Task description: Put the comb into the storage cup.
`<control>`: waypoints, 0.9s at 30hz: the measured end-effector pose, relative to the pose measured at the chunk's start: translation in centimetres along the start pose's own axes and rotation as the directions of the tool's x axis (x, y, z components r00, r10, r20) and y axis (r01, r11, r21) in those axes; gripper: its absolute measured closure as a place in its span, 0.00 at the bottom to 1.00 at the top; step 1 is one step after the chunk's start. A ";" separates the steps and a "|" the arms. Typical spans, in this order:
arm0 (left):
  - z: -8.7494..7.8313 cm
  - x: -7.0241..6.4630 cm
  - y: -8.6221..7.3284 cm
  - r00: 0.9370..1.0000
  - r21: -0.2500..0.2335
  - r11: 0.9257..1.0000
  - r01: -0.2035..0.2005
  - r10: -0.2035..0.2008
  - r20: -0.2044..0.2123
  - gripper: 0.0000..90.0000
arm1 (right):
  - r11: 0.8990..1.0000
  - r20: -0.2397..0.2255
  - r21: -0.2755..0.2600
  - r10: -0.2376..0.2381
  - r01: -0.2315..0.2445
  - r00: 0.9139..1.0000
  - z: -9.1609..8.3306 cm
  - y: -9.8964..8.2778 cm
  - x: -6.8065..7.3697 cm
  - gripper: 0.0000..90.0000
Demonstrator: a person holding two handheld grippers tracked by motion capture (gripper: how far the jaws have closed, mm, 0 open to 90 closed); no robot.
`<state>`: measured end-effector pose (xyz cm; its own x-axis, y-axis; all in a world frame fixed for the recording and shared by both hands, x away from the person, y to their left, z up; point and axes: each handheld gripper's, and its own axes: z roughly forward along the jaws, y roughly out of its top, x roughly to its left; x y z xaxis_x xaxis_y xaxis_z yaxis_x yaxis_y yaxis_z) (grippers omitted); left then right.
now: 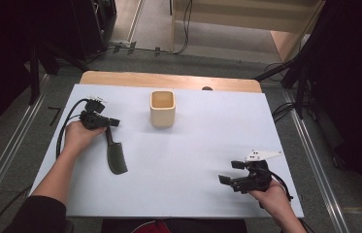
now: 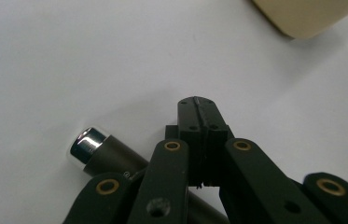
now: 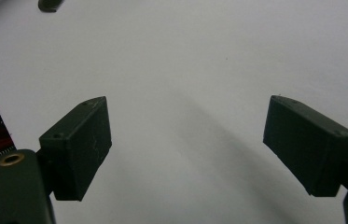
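Nearest the high camera, the person's right hand holds the right gripper low over the near right part of the white table cover. Its jaws stand wide apart with nothing between them; in the right gripper view they frame bare white surface.

At the left of the high view, the left hand holds the left gripper, which points toward the middle of the table. In the left gripper view its jaws are pressed together, and whether anything thin is caught between them cannot be told. A dark hair comb lies on the cover with its handle end at that gripper's tip and its toothed part reaching toward the near edge. Beneath the left gripper's linkage, its own view shows a dark cylindrical handle with a shiny metal end cap.

A beige square cup stands upright at the far middle, apart from both grippers.
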<state>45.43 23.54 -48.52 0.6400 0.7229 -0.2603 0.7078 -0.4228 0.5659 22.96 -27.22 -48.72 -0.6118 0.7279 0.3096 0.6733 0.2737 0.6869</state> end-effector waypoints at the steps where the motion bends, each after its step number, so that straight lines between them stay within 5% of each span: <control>1: 0.0 0.1 -0.1 1.000 0.003 1.000 0.000 0.000 -0.001 1.00 | 1.000 0.000 0.000 0.000 0.000 1.000 0.0 0.0 0.0 0.15; 27: -1.6 1.3 -2.1 0.998 -0.003 0.999 0.049 -0.049 -0.028 1.00 | 1.000 -0.005 -0.005 -0.003 0.003 1.000 0.0 0.1 0.0 0.15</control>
<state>44.30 26.27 -48.79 0.5960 0.7579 -0.2653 0.7372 -0.3855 0.5548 23.03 -27.15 -48.64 -0.6159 0.7240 0.3105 0.6693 0.2730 0.6911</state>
